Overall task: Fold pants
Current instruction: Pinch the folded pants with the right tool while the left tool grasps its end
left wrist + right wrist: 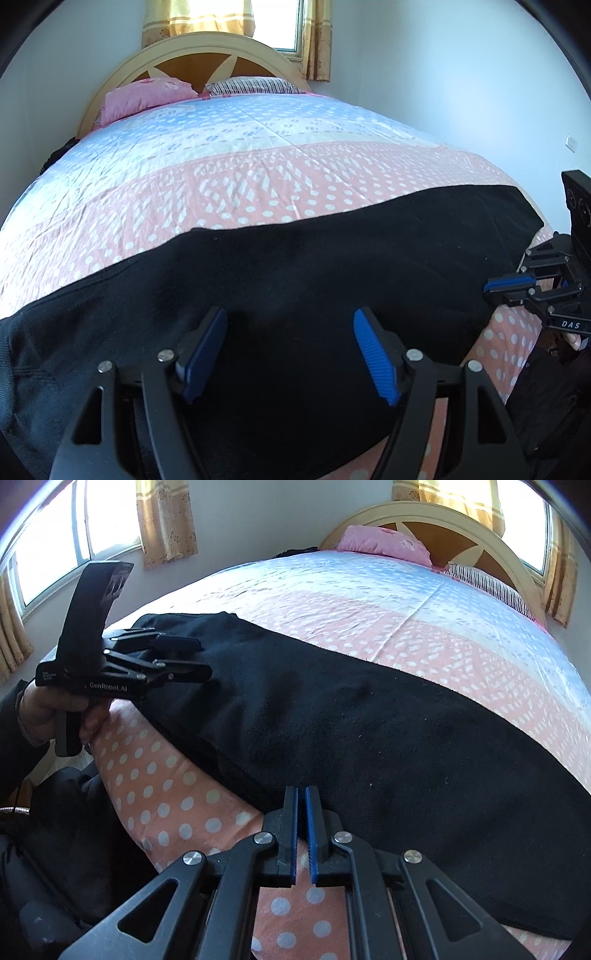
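On pink polka-dot bed (258,192), black fleece pants (295,273) lie under left gripper (290,354), jaws apart; right gripper (301,834) at pants' edge, jaws together, empty.

Left claw (201,657) body: "GenRobot.AI"; a small label beside it is too small to read.
Right claw (491,288) body: "DAS".

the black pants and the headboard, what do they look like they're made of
Black pants: a soft, matte, slightly fuzzy knit, perhaps fleece or jersey; it shows no sheen and holds specks of lint.

Headboard: probably wood or a wood-look board, a smooth cream-painted arch around orange-brown panels with a light sheen; whether it is solid wood or veneer cannot be told.
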`<state>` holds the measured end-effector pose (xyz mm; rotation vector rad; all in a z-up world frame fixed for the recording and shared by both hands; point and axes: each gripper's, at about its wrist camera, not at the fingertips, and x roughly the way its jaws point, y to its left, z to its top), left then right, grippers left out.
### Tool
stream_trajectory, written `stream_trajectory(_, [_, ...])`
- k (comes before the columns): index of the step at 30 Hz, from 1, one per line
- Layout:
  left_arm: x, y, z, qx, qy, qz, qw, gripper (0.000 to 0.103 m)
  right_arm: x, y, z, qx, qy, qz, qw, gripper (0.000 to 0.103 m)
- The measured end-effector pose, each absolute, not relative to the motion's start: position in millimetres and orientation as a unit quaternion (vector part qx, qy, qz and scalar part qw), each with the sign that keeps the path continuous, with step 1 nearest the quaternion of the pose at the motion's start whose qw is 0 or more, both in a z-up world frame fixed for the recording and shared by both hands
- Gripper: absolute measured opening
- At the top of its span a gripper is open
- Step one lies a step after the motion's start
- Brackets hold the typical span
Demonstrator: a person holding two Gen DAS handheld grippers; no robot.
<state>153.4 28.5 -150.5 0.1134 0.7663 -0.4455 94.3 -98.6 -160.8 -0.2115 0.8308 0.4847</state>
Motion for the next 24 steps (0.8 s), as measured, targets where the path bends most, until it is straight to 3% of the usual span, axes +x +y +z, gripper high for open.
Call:
stream_trajectory(4, [149,65,-136,0.063,0.343,-0.158,0.924,0.074,93,-101,-162,-0.095,0.395,0.234,0.883,0.005])
stream_trajectory(10, [162,185,-121,0.018,0.342,-0.003,0.940,0.075,87,-98,-165,-0.112,0.374,0.230,0.892,0.006])
stream_trajectory(17, [189,260,-146,-0.083,0.410,0.008,0.908,0.074,84,-96,-162,-0.118,0.372,0.225,0.893,0.006])
stream_trajectory(21, [191,260,-156,-0.105,0.420,-0.009,0.901,0.059,83,-93,-161,-0.121,0.370,0.224,0.893,0.006])
stream_trajectory(24, [189,256,-148,-0.120,0.414,-0.021,0.902,0.025,83,-92,-161,-0.120,0.370,0.222,0.894,0.006])
